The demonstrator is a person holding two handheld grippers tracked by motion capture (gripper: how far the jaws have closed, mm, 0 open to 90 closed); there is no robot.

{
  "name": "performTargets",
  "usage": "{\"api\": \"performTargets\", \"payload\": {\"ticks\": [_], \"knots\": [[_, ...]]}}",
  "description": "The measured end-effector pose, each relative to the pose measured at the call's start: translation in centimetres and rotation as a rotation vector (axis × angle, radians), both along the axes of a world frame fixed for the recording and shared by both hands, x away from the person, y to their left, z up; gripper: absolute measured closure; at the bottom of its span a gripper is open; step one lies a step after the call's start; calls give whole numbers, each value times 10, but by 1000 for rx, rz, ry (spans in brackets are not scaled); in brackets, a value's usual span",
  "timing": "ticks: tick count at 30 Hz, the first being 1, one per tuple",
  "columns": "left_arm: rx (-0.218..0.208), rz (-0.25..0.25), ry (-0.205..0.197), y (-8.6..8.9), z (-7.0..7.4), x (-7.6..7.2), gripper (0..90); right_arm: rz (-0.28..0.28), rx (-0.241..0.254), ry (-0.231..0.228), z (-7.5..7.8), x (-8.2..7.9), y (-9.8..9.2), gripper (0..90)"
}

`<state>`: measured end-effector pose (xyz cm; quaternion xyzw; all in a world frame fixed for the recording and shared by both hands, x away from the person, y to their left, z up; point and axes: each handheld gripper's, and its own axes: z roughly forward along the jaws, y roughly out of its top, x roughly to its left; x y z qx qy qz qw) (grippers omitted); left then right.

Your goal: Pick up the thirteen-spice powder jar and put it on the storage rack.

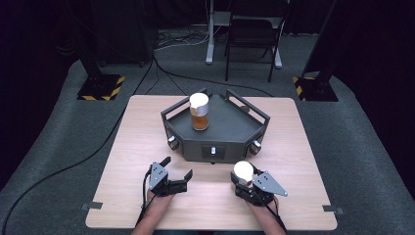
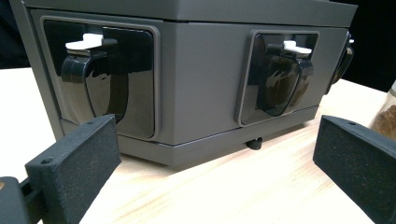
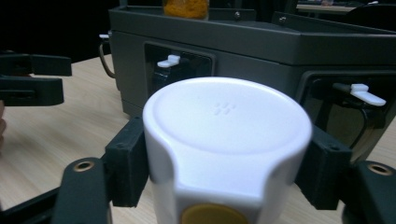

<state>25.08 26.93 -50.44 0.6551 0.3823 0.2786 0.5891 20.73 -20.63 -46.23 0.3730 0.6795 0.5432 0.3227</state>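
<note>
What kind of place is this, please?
Probably a lab or recording studio: dark curtains, hazard-striped stand bases, floor cables, and one wooden table carrying a grey rack.

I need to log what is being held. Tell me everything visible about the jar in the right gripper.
The jar has a glossy white plastic-looking cap, round on top with faint raised dots and a flat front panel carrying a yellowish disc. It stands upright, clamped at the cap between the right gripper's black pads, near the table's front edge, before the grey rack. Its body is hidden.
</note>
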Motion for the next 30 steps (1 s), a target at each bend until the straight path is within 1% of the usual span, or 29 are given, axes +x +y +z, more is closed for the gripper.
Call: {"api": "performTargets", "payload": {"ticks": [7, 15, 18, 30], "knots": [[1, -2, 0, 0, 0, 0, 4, 0, 32, 3, -3, 0, -5, 293], [1, 0, -1, 0, 0, 0, 2, 8, 39, 26, 2, 4, -7, 293], [2, 0, -1, 0, 0, 0, 2, 13, 44, 23, 3, 5, -7, 293], [3, -2, 1, 0, 0, 0, 2, 51, 23, -2, 22, 9, -6, 294]]}}
